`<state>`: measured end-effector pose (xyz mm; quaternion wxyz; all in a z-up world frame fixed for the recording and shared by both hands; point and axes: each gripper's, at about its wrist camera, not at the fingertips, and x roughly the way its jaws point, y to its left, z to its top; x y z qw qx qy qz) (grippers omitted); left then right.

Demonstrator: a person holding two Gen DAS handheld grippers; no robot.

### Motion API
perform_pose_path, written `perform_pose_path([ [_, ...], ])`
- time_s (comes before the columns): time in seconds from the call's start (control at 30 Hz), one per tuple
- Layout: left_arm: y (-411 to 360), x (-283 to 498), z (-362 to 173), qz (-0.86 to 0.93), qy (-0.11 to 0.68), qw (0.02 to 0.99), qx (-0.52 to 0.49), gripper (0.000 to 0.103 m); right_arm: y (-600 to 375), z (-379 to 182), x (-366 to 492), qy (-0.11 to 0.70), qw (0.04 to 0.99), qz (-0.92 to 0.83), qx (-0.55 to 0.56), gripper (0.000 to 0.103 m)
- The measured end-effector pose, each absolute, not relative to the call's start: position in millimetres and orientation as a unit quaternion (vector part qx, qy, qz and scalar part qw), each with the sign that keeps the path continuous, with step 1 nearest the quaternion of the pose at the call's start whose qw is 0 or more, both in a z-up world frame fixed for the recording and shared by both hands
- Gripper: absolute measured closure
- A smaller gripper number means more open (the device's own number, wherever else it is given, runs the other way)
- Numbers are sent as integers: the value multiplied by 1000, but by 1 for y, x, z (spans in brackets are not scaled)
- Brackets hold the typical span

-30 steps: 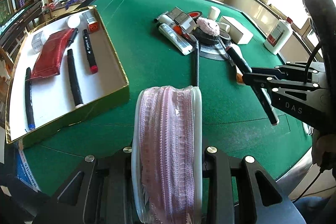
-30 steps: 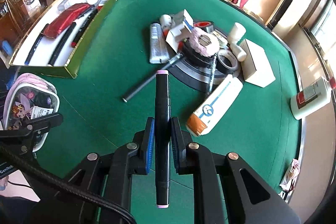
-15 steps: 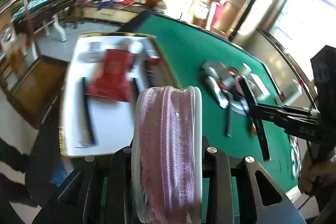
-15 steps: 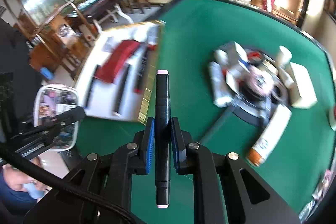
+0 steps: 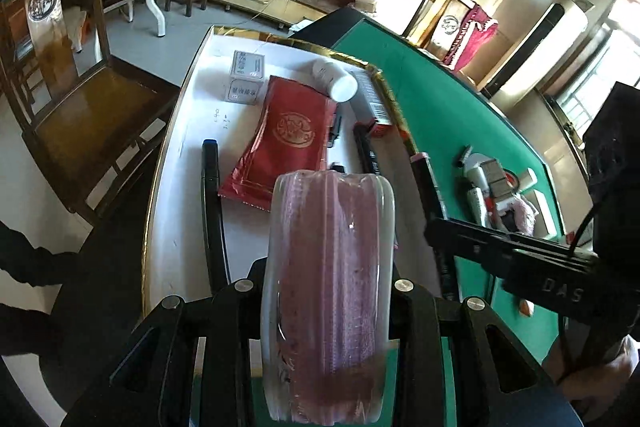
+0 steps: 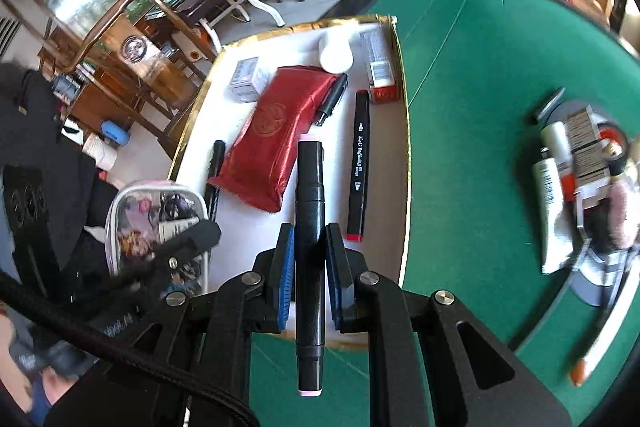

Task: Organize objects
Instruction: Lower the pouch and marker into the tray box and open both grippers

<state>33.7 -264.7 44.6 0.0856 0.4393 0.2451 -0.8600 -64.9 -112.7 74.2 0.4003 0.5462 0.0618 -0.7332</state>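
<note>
My left gripper (image 5: 328,279) is shut on a clear pouch with a pink zipper (image 5: 328,235), held edge-on above the near end of a white tray with a gold rim (image 5: 184,187). My right gripper (image 6: 310,247) is shut on a black marker with pale pink ends (image 6: 309,187), which stands upright between the blue pads over the same tray (image 6: 384,179). In the tray lie a red pouch (image 6: 276,135), a black marker with red ends (image 6: 359,163), a black pen (image 5: 212,211), a white bottle (image 5: 336,79) and small boxes (image 5: 246,83). The left gripper (image 6: 188,239) with the clear pouch (image 6: 152,223) shows at the left of the right wrist view.
The tray sits at the left edge of a green felt table (image 6: 480,67). A pile of tubes, tape rolls and boxes (image 6: 580,163) lies on the table to the right. A wooden chair (image 5: 80,87) stands on the floor beyond the tray.
Both grippers have swung left from over the green table to above the tray, each still holding its object. The pile has slid to the right of both views.
</note>
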Motion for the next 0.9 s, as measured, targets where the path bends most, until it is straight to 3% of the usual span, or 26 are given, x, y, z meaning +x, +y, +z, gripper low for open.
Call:
perform_pose_path([
  [0.7,-295,34,14,-842,271,106,454,74,-136,34,-76,129,363,-730,564,90],
  [0.9,-290,40,25,-847,277,101,442,58,-135,47,-68,156,366,-739,544,87],
])
